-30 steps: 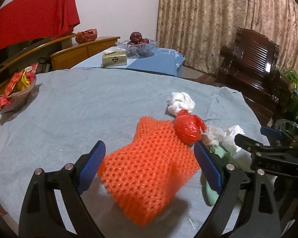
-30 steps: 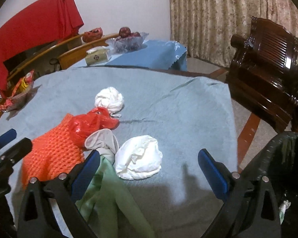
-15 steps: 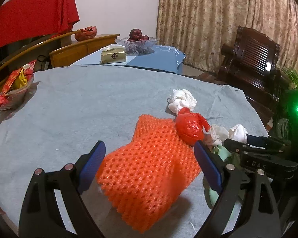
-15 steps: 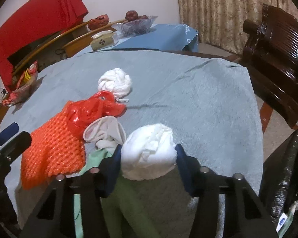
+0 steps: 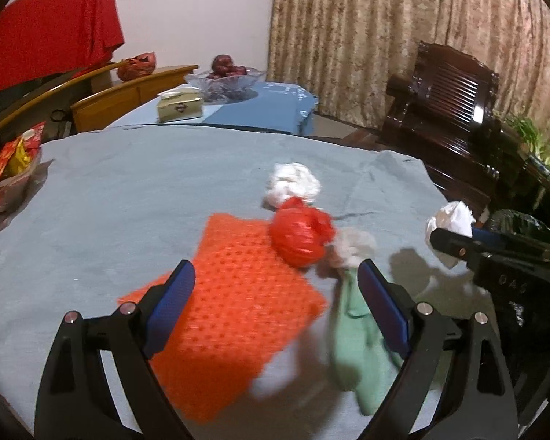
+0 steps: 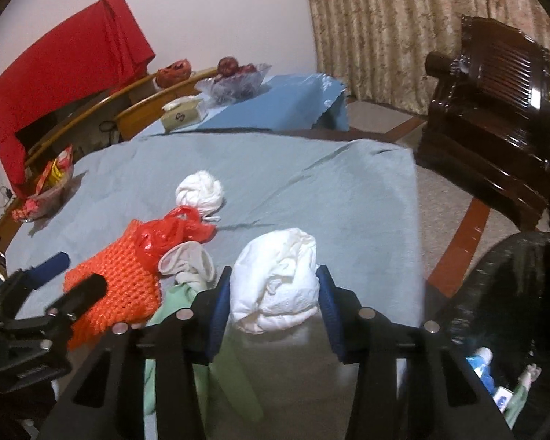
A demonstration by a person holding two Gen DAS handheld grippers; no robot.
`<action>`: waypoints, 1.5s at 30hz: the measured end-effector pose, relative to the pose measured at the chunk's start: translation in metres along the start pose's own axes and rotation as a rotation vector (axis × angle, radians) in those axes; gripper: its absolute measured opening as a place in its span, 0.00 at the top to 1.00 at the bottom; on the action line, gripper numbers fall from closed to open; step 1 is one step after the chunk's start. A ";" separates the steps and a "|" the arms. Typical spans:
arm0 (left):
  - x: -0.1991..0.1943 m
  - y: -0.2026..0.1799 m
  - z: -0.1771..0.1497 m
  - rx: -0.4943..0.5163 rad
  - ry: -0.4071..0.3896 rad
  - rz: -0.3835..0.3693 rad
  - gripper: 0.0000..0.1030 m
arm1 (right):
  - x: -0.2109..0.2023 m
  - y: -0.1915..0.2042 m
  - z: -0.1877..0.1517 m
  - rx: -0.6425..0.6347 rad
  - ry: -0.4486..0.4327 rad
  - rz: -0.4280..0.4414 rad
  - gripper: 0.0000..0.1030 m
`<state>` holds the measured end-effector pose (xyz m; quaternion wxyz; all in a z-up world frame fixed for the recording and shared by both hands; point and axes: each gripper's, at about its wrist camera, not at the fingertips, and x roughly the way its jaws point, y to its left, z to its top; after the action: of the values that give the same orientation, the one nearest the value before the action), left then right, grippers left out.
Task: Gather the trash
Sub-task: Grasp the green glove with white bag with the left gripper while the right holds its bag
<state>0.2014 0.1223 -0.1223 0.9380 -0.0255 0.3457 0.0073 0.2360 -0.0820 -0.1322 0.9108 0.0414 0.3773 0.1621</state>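
The right tongs (image 6: 273, 304) had just been closing, and their blue pads clenched a crumpled white paper wad (image 6: 275, 280) from both sides, holding it clear of the grey-blue cloth-covered worktop (image 6: 311, 190). To the right of that grip, off the worktop's edge, stood a black bag-lined trash bin (image 6: 513, 293) with a few scraps inside.

The left tongs (image 5: 275, 311) were spread wide and grasped nothing; they hovered over a flat orange foam net sheet (image 5: 238, 311) lying on the worktop, pads apart from it on either side. At the sheet's far corner sat a bunched red plastic bag (image 5: 300, 236), touching it. Just beyond the bag lay a second knotted white paper ball (image 5: 293, 183). Beside the red bag, towards the right pad, was a pale greyish rag (image 5: 352, 245), and a light green cloth (image 5: 359, 337) ran from it down under the right pad.

Far off at the worktop's left edge rested a clear bowl of red and yellow snack packets (image 5: 7, 172).
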 end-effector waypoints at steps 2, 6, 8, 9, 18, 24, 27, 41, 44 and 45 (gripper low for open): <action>0.002 -0.010 -0.002 0.011 0.009 -0.020 0.21 | -0.008 -0.007 0.000 -0.001 -0.008 -0.012 0.56; 0.010 -0.030 -0.006 0.030 0.034 -0.053 0.26 | -0.018 -0.020 -0.002 0.008 -0.017 -0.027 0.56; 0.016 -0.039 -0.007 0.036 0.045 -0.064 0.29 | -0.020 -0.024 -0.003 0.013 -0.019 -0.030 0.56; 0.020 -0.043 -0.007 0.040 0.052 -0.069 0.30 | -0.021 -0.025 -0.004 0.014 -0.019 -0.031 0.56; 0.052 -0.064 -0.007 0.077 0.131 -0.060 0.37 | -0.020 -0.035 -0.008 0.031 -0.018 -0.028 0.56; 0.066 -0.073 -0.010 0.098 0.178 -0.061 0.40 | -0.021 -0.035 -0.008 0.026 -0.024 -0.024 0.56; 0.073 -0.074 -0.014 0.089 0.205 -0.058 0.43 | -0.021 -0.035 -0.008 0.031 -0.024 -0.022 0.56; 0.049 -0.069 -0.009 0.028 0.137 -0.104 0.76 | -0.032 -0.035 -0.007 0.038 -0.036 -0.025 0.56; 0.032 -0.068 -0.002 0.017 0.101 -0.124 0.76 | -0.040 -0.034 -0.004 0.039 -0.049 -0.024 0.56; 0.026 -0.068 0.000 0.018 0.089 -0.128 0.76 | -0.043 -0.034 -0.004 0.039 -0.055 -0.024 0.56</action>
<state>0.2235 0.0544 -0.1358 0.9205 -0.0392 0.3846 -0.0569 0.2133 -0.1280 -0.1123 0.9217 0.0591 0.3559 0.1423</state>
